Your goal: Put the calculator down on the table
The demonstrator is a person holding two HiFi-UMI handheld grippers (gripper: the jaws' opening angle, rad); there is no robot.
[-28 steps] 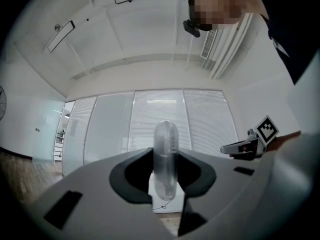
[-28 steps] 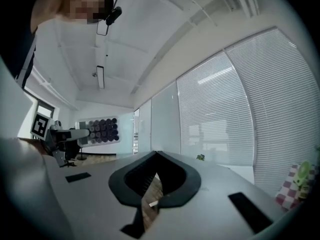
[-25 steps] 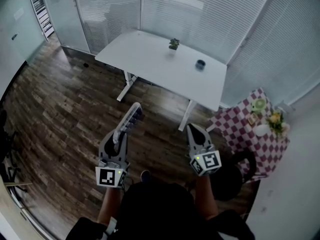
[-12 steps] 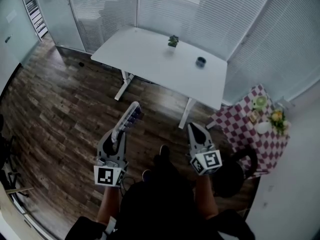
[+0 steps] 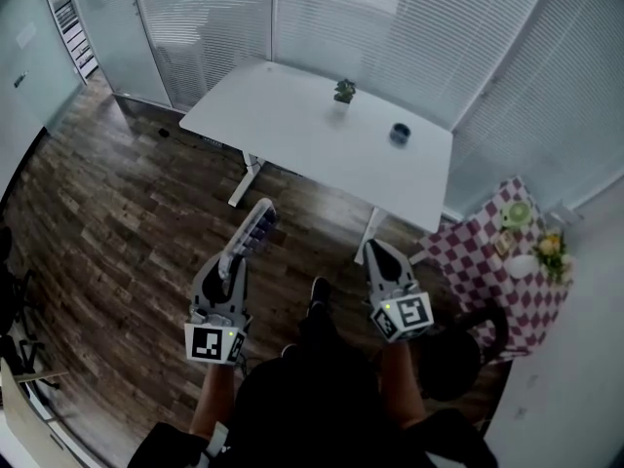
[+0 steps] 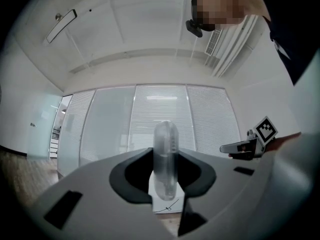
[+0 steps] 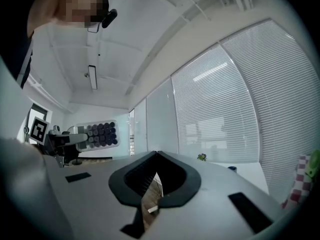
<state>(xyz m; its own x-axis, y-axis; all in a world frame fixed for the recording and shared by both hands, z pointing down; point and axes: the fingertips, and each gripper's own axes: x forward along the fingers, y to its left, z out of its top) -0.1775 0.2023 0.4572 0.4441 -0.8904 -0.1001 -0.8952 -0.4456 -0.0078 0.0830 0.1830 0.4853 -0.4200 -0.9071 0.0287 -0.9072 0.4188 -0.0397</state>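
The left gripper [image 5: 231, 265] jaws clamp the calculator [image 6: 165, 149] edge-on between them; right gripper [image 7: 156, 154] jaws meet, empty.

head: high, steeply down | gripper views: level, along jaws — right shares table [image 5: 312, 130]

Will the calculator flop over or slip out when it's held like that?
Probably stiff: the calculator sticks straight out of the left gripper without sagging. It looks thin and smooth-edged, so it might slip if the pinch loosens.
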